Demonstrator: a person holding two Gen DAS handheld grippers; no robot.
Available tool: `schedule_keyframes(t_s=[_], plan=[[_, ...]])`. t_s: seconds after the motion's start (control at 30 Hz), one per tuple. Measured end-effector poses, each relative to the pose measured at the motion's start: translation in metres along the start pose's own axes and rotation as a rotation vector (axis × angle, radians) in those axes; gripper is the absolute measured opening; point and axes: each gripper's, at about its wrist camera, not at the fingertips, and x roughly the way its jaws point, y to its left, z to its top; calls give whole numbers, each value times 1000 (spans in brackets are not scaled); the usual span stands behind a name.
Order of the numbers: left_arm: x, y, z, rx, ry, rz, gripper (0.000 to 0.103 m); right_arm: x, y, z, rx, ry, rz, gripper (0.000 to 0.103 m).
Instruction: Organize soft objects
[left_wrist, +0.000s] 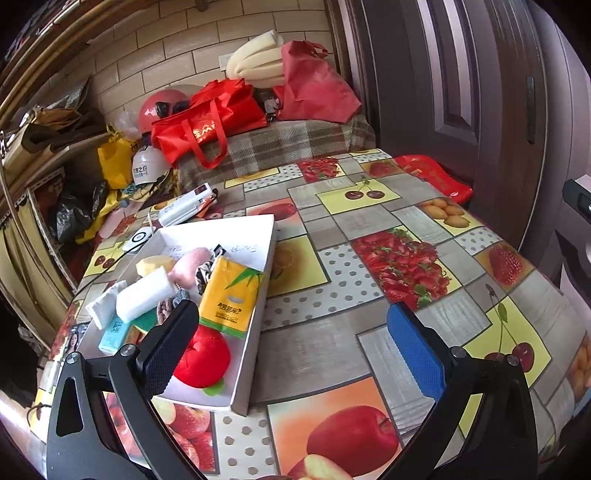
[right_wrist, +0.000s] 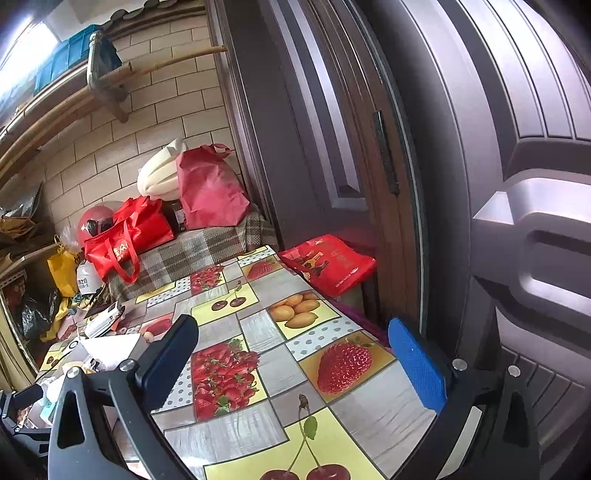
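Note:
A white cardboard box (left_wrist: 258, 295) sits on the fruit-print tablecloth (left_wrist: 332, 332) at the left. It holds soft things: a yellow tissue pack (left_wrist: 231, 295), a red plush tomato (left_wrist: 205, 356), a white sponge block (left_wrist: 146, 297), a pink plush (left_wrist: 188, 267), a small blue tissue pack (left_wrist: 112, 334) and several others. My left gripper (left_wrist: 295, 347) is open and empty, its left finger over the box's near corner. My right gripper (right_wrist: 295, 363) is open and empty above the bare tablecloth (right_wrist: 258, 332); the box (right_wrist: 110, 349) shows at its far left.
A bench with a plaid cover (left_wrist: 277, 144) behind the table carries red bags (left_wrist: 207, 118), a red helmet (left_wrist: 159, 107) and foam (left_wrist: 255, 59). A dark door (right_wrist: 480, 184) stands close on the right. A red bag (right_wrist: 328, 262) lies at the table's far right corner. Shelving clutter (left_wrist: 55, 166) is at the left.

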Motion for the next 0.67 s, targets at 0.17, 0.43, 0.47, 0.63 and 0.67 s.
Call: schedule_keyframes(t_s=[0.17, 0.43, 0.47, 0.63, 0.67], plan=[[2, -6, 1, 17, 3, -16, 103, 3, 3, -1, 5, 6, 5, 103], [9, -6, 0, 17, 21, -41, 103, 5, 4, -2, 25, 1, 6, 103], [10, -6, 0, 16, 26, -46, 103, 6, 4, -2, 25, 5, 2, 103], [17, -11, -1, 25, 25, -72, 103, 12, 2, -4, 30, 21, -3, 103], [19, -12, 0, 32, 24, -76, 103, 14, 2, -4, 29, 26, -5, 103]])
